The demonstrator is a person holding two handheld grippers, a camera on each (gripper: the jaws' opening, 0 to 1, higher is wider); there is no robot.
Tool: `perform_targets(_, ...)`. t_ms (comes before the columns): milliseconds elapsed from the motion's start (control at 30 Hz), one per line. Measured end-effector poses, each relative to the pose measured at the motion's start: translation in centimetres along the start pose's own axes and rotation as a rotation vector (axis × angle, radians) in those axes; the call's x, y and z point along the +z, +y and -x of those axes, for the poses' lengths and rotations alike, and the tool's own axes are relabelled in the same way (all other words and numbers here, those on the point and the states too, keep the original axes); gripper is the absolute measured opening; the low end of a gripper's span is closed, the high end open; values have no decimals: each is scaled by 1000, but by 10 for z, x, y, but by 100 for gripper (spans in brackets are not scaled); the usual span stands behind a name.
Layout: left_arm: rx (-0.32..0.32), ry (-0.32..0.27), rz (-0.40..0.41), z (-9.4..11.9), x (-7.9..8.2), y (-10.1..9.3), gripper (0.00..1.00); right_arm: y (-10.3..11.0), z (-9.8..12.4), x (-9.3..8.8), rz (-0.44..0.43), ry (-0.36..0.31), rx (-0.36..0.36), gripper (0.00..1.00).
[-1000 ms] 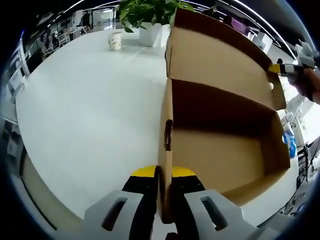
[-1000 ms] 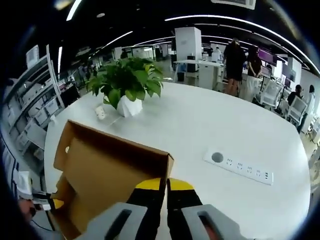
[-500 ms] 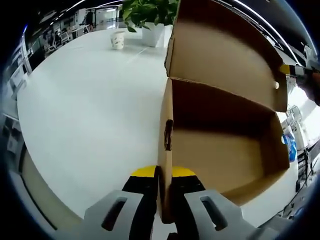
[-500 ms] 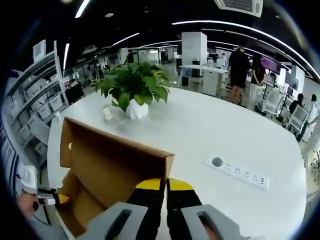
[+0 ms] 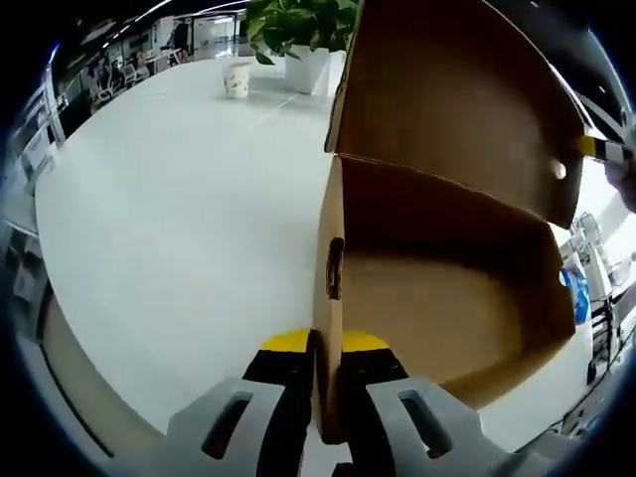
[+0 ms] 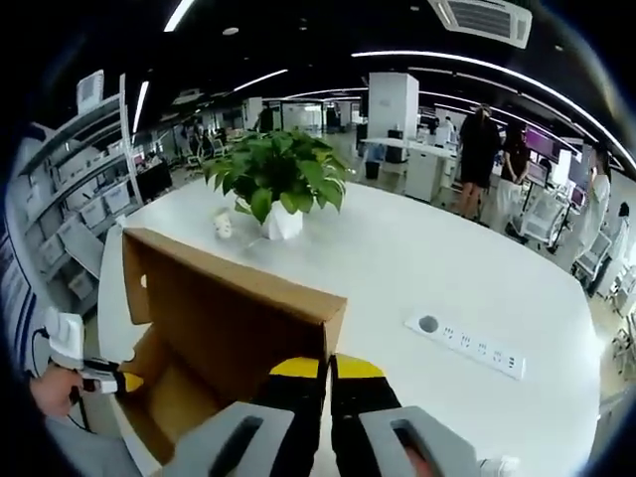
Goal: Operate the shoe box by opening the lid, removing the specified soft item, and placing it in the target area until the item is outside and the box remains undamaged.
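Note:
An open brown cardboard shoe box (image 5: 447,328) sits on the white table (image 5: 179,219). My left gripper (image 5: 326,348) is shut on its near side wall, just below a dark hand slot (image 5: 335,268). The hinged lid (image 5: 457,109) stands raised above the box. In the right gripper view my right gripper (image 6: 326,370) is shut on the lid's (image 6: 229,308) free edge. The right gripper's yellow tip (image 5: 599,148) shows at the lid's far corner, and the left gripper (image 6: 109,381) shows at lower left. The box floor that shows is bare cardboard.
A potted green plant (image 6: 278,184) and a paper cup (image 6: 224,227) stand at the table's far side. A white power strip (image 6: 467,343) lies on the table to the right. People stand in the office behind. The table's near edge (image 5: 89,397) runs left of the box.
The lid has swung further up, toward upright, with my right gripper holding its edge. My left gripper has kept its hold on the box wall.

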State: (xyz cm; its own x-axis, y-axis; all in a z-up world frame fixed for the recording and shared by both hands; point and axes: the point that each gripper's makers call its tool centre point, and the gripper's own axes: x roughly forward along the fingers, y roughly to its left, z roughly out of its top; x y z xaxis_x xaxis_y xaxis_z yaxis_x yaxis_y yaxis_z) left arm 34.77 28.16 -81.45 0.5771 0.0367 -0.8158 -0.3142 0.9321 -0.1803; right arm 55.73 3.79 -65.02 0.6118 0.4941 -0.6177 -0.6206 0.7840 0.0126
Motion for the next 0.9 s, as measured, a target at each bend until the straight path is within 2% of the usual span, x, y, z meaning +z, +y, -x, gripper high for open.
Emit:
perform_targets(333, 1, -3, 8, 5, -2, -2, 5, 28, 38, -12, 10, -16, -11, 0)
perform_targets(900, 1, -9, 9, 8, -3, -2, 5, 21, 36, -22, 22, -19, -19, 0)
